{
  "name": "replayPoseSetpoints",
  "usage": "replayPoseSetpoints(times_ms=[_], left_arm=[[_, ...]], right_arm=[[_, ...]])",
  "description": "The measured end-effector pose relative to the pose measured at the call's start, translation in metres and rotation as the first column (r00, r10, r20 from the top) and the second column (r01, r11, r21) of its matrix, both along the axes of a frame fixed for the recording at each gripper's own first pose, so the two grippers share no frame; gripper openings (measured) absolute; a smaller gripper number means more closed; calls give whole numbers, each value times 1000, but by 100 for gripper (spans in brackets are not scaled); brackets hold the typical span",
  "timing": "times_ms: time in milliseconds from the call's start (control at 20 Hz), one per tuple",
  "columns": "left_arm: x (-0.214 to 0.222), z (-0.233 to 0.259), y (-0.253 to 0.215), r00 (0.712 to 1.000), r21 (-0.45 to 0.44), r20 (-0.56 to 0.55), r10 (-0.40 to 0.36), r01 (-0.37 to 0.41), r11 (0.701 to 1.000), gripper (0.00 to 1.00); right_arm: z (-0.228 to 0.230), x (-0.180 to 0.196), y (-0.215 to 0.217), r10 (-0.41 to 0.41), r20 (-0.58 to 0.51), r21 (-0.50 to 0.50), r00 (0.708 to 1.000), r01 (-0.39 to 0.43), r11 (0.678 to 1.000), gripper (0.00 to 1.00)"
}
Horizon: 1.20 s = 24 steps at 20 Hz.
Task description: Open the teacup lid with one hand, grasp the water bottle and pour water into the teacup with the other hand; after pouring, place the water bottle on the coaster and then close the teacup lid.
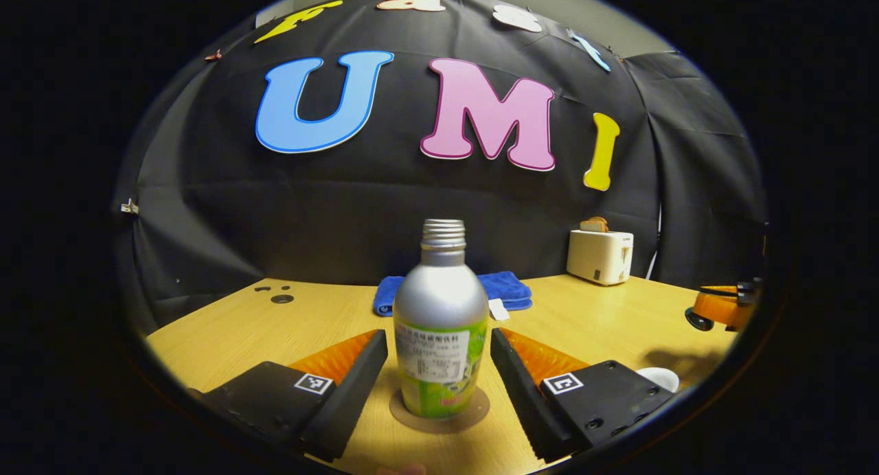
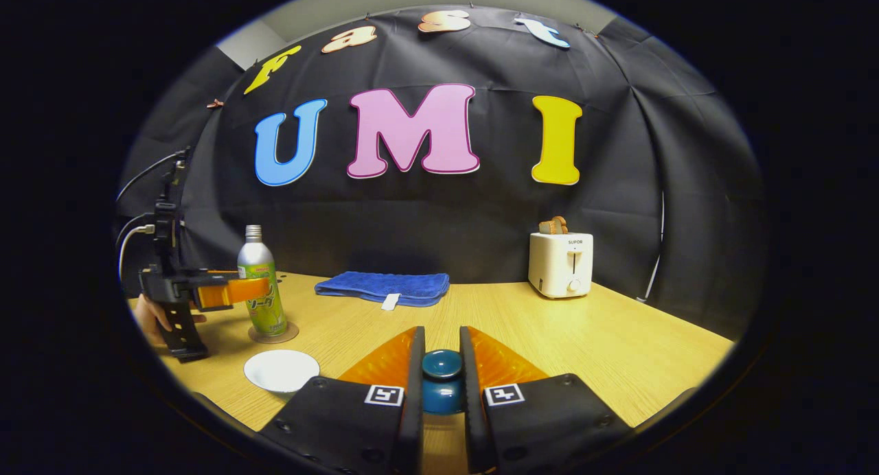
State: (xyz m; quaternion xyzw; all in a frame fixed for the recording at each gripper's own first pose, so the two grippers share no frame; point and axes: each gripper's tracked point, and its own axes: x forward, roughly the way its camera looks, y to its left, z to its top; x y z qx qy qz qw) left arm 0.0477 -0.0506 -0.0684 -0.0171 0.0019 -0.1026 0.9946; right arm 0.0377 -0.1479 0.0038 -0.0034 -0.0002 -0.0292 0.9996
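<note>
On the wooden surface [image 2: 584, 344], backed by black cloth with a towel [image 2: 384, 287] and toaster [image 2: 561, 263] at its far edge, the left gripper [image 1: 439, 365] stands wide around the water bottle [image 1: 441, 324] on its coaster [image 1: 439, 414], while the right gripper [image 2: 441, 375] pinches the teacup lid [image 2: 441, 382], beside the open teacup [image 2: 281, 372].

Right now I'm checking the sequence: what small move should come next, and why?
Probably bring the teacup lid, held in the right gripper, over the white teacup: the water bottle stands on its coaster between the open left gripper fingers.
</note>
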Motion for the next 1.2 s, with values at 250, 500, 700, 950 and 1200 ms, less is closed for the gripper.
replayPoseSetpoints(times_ms=[250,500,700,950,1200], left_arm=[[-51,0,14,999,45,42,16,-18,999,96],[-78,14,18,994,94,112,-14,3,996,95],[-79,-3,32,997,30,73,6,-9,1000,96],[-72,-10,38,999,37,38,26,-27,999,98],[-70,-10,38,999,36,41,32,-33,999,97]], right_arm=[[0,0,0,0,0,0,1000,0,1000,28],[0,-3,-2,-15,-1,0,1000,15,1000,28],[1,-14,2,-33,2,-1,999,33,999,28],[0,-23,40,30,1,1,1000,-30,1000,28],[-6,-12,105,156,-18,7,988,-156,988,28]])
